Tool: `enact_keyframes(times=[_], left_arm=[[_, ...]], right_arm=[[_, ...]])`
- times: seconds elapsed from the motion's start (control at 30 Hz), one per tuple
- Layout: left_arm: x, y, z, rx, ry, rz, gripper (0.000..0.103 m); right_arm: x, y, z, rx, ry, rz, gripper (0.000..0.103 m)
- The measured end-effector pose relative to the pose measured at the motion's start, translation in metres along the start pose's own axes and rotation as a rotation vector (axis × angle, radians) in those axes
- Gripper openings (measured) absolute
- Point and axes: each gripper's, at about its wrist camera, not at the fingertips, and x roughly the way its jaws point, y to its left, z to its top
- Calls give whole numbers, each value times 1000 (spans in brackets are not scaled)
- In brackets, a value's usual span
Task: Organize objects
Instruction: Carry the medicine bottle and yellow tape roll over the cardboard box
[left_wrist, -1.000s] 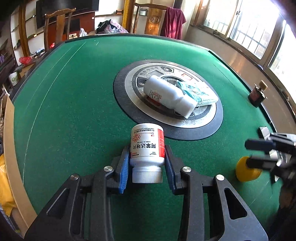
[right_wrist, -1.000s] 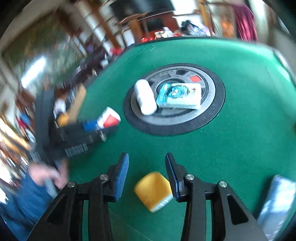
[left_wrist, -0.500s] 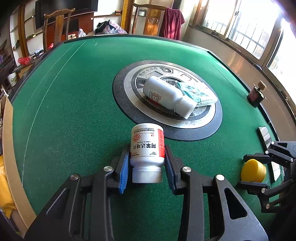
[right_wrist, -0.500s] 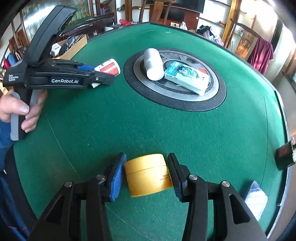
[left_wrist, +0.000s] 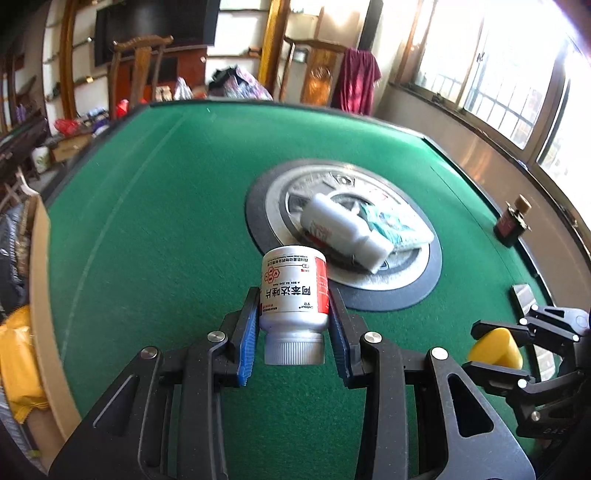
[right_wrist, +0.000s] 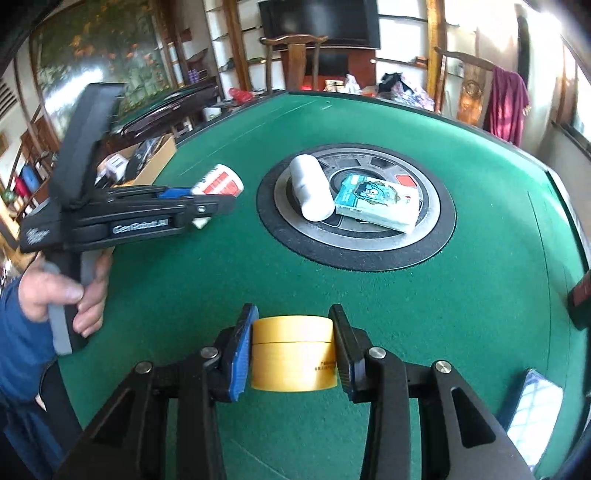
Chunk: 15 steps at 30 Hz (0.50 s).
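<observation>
Left gripper (left_wrist: 293, 345): pill bottle (left_wrist: 294, 291) held, unchanged. Right gripper (right_wrist: 293, 349): now closing around yellow jar (right_wrist: 293, 354). Both ready for sorting.

We get strong daylight from the windows (left_wrist: 517, 85) on the right, blown out to white there. Green table (left_wrist: 166, 229) is evenly lit, shadows soft and short. Heavy fisheye bend in both views, black vignette in the corners. Left wrist view: background furniture is smeared, centre disc (left_wrist: 343, 236) soft. Right wrist view: sharper mid-table, the wall painting (right_wrist: 107, 55) washed by glare, left edge blurred, overexposed top right.
</observation>
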Motion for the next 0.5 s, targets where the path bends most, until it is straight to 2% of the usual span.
enact_keyframes(times=[0.3, 0.5], left_arm=[[-25, -9, -4, 58, -118, 98, 34], [-53, -10, -12, 78, -212, 153, 34]], right_arm=[[4, -14, 5, 135, -60, -7, 39], [2, -4, 6, 215, -96, 3, 39]])
